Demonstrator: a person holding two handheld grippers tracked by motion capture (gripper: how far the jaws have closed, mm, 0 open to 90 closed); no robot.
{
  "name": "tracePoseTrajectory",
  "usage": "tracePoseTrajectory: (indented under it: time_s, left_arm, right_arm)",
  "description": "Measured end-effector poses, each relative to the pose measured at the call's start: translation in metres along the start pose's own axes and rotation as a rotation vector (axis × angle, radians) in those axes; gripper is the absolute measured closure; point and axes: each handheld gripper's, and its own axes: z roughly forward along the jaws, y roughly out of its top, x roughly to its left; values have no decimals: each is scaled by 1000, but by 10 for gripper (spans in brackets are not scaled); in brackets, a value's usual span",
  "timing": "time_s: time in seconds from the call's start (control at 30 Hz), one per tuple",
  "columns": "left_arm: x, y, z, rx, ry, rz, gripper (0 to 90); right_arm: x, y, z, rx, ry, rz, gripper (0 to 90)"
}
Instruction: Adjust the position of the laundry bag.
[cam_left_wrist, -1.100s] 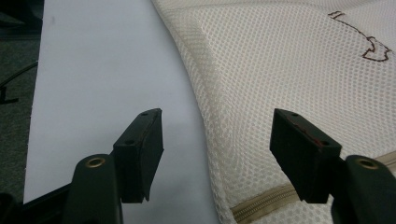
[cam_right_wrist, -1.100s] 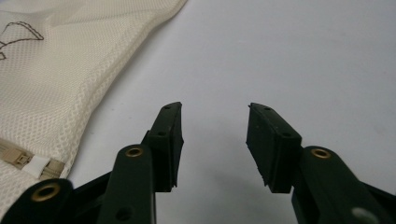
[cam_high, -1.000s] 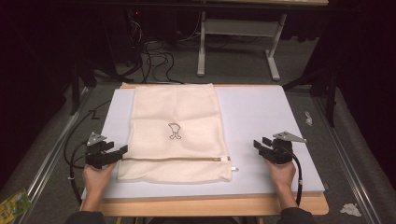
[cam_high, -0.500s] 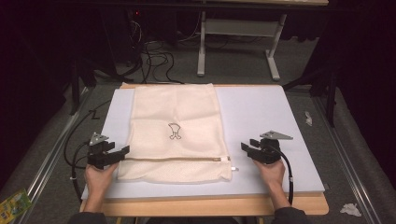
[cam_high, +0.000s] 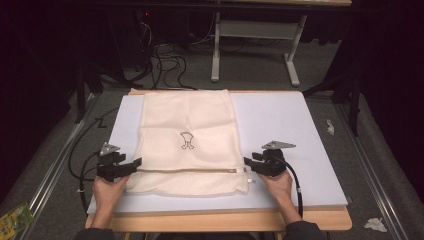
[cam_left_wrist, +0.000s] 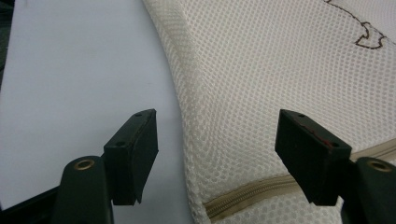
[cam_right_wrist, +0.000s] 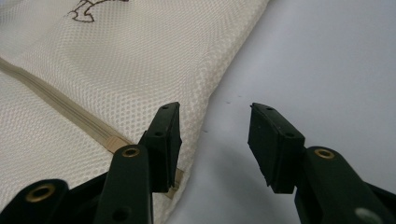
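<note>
1. Flat on the white board (cam_high: 295, 125), left of its centre, lies a cream mesh laundry bag (cam_high: 187, 120). Long axis runs away from the person toward the far edge.
2. Zipper (cam_high: 185, 171) crosses the bag side to side near the person's end, so the opening end points at the person and the closed end reaches the board's far edge. Zipper pull (cam_high: 248, 173) sits at the bag's right end.
3. Small dark outline logo (cam_high: 186, 140) is about mid-bag, upright as seen from the person's side.
4. Left gripper (cam_high: 134, 165) held in the left hand (cam_high: 107, 187), at the bag's near-left corner, level with the zipper. Jaws spread wide, nothing between the pads.
5. Left gripper view: bag's curved left edge (cam_left_wrist: 184, 116) runs up between the jaws; one jaw over bare board, the other over mesh near the zipper (cam_left_wrist: 252, 191). Contact with the fabric: cannot tell.
6. Right gripper (cam_high: 248, 164) held in the right hand (cam_high: 275, 185), at the bag's near-right edge by the zipper end. Jaws parted, a moderate gap, empty.
7. Right gripper view: one jaw over the bag's edge at the zipper's end (cam_right_wrist: 109, 140), the other over bare board (cam_right_wrist: 327, 70).
8. Both grippers point inward toward each other across the bag.
9. Board rests on a wooden table (cam_high: 220, 222); cables (cam_high: 165, 60) on the floor beyond.
</note>
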Motion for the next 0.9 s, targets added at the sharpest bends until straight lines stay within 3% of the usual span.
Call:
tracePoseTrajectory:
  time_s: [0.3,0.57,0.63,0.77,0.83,0.9]
  left_arm:
    - [-2,1,6,30,11,-7,316]
    - [-3,-2,14,66,25,-1,341]
    - [-5,-3,16,78,18,5,408]
    - [-11,-3,19,95,65,49,476]
    - [-11,-2,19,102,69,60,490]
    - [-14,-1,19,114,73,74,552]
  right_arm:
    - [13,5,16,51,34,-23,540]
    - [17,7,26,79,34,-24,558]
    - [17,7,29,97,37,-6,595]
    - [14,9,30,115,32,-13,687]
    - [14,10,30,122,30,-15,708]
    - [16,13,31,151,14,-48,777]
